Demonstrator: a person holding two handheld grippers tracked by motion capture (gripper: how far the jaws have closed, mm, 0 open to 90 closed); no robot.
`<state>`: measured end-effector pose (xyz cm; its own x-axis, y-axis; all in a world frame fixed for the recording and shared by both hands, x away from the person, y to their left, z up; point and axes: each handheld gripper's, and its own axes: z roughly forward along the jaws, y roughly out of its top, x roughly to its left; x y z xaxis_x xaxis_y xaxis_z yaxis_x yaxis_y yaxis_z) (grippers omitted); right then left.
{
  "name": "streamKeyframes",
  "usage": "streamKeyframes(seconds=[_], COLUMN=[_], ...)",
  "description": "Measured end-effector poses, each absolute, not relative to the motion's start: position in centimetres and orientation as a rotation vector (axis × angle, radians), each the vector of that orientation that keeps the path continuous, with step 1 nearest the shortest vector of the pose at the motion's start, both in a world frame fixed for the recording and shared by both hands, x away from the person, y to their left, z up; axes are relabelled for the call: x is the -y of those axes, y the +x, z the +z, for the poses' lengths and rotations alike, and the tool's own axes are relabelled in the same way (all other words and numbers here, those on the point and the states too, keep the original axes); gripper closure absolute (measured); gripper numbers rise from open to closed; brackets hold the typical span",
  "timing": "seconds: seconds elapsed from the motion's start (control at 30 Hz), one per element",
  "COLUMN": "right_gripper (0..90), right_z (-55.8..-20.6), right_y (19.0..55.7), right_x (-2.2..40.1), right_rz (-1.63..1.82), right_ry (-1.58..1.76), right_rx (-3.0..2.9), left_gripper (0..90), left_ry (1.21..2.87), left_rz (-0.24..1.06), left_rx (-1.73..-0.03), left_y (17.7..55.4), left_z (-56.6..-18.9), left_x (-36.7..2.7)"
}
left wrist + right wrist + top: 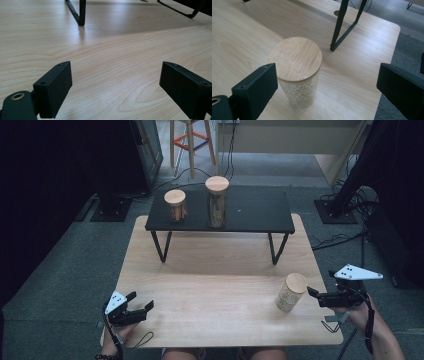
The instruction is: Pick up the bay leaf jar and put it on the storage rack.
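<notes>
Wooden table [210, 270], black shelf [250, 212] at 12 o'clock carrying two lidded jars. Grain jar [290, 292] upright at 4 o'clock, near right gripper [311, 292], jaws spread, untouched. Left gripper [141, 302] at 8 o'clock, jaws spread, empty.

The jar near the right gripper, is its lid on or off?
On. The jar stands upright on the table, its wooden lid seated flat over the mouth; the white grains inside are covered.
</notes>
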<state>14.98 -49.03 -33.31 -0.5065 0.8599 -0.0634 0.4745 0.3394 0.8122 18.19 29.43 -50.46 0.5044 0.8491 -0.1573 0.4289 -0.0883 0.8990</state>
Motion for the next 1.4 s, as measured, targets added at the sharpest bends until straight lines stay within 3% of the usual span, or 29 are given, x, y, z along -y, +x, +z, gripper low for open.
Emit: streamKeyframes(seconds=[1.07,1.4], right_gripper=[3.1,3.1], right_z=[-39.9,-40.1], right_y=[13.7,13.9], right_x=[48.4,48.2], right_rz=[1.058,1.050], right_ry=[1.095,1.101], right_rx=[-2.187,-2.199], left_gripper=[11.2,11.2], left_ry=[1.709,1.706], left_rz=[0.514,0.517], left_rx=[-1.091,-1.089], left_y=[18.1,18.0], left_z=[-50.5,-50.5], left_x=[-29.3,-29.4])
